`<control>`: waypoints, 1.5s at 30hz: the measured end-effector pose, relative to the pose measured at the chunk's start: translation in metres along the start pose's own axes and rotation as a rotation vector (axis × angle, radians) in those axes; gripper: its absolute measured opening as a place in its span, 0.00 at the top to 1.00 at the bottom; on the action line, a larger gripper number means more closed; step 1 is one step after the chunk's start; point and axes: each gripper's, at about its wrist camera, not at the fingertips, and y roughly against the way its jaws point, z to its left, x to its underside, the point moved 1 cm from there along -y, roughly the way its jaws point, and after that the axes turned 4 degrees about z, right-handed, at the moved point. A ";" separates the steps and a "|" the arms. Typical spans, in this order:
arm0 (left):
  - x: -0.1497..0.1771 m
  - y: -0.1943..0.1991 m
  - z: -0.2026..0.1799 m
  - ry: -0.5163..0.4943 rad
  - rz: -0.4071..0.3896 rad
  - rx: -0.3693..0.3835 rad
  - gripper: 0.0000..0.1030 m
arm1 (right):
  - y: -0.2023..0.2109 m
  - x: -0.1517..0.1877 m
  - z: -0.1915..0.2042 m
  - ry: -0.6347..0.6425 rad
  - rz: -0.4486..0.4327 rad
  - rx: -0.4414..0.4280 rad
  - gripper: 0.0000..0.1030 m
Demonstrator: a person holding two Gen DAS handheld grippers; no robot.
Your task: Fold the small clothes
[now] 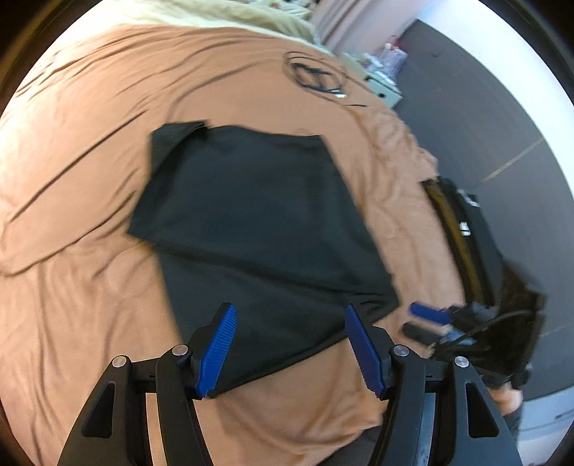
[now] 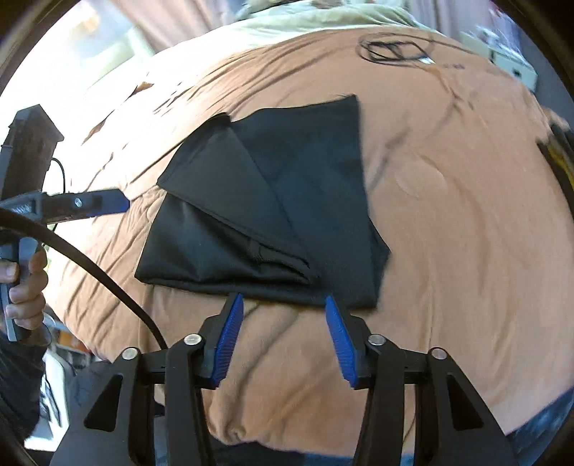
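A black garment [image 1: 258, 215] lies partly folded on a brown bedspread [image 1: 89, 143], one side turned over the middle as a triangular flap [image 2: 229, 186]. My left gripper [image 1: 290, 310] is open just above the garment's near corner, and the cloth lies flat beneath its blue pads [image 1: 219, 351]. My right gripper [image 2: 282, 299] is open at the garment's [image 2: 305, 179] near edge, with only bedspread [image 2: 448, 233] between its fingers. The right gripper [image 1: 428, 313] shows blurred at the right in the left wrist view. A hand [image 2: 25, 286] holds the left gripper [image 2: 107, 204] at the left of the right wrist view.
A coiled black cable [image 1: 315, 73] lies on the far part of the bed. A pale green blanket [image 1: 233, 14] is bunched behind it. A black and yellow item [image 1: 462, 229] sits at the bed's right edge. Dark floor [image 1: 484, 107] and a white box [image 1: 384, 89] lie beyond.
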 end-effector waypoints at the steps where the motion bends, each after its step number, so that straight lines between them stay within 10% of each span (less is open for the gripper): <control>1: 0.002 -0.002 0.007 0.014 0.003 -0.009 0.37 | -0.003 -0.004 0.004 0.029 0.005 0.011 0.58; 18: 0.040 -0.042 0.071 0.159 0.080 -0.069 0.71 | -0.051 -0.032 0.037 0.291 0.094 0.153 0.61; 29: 0.041 -0.048 0.075 0.160 0.079 -0.075 0.75 | -0.082 -0.039 0.061 0.435 0.147 0.225 0.61; 45: 0.041 -0.047 0.077 0.165 0.075 -0.070 0.76 | -0.054 -0.064 0.004 0.190 0.066 0.130 0.81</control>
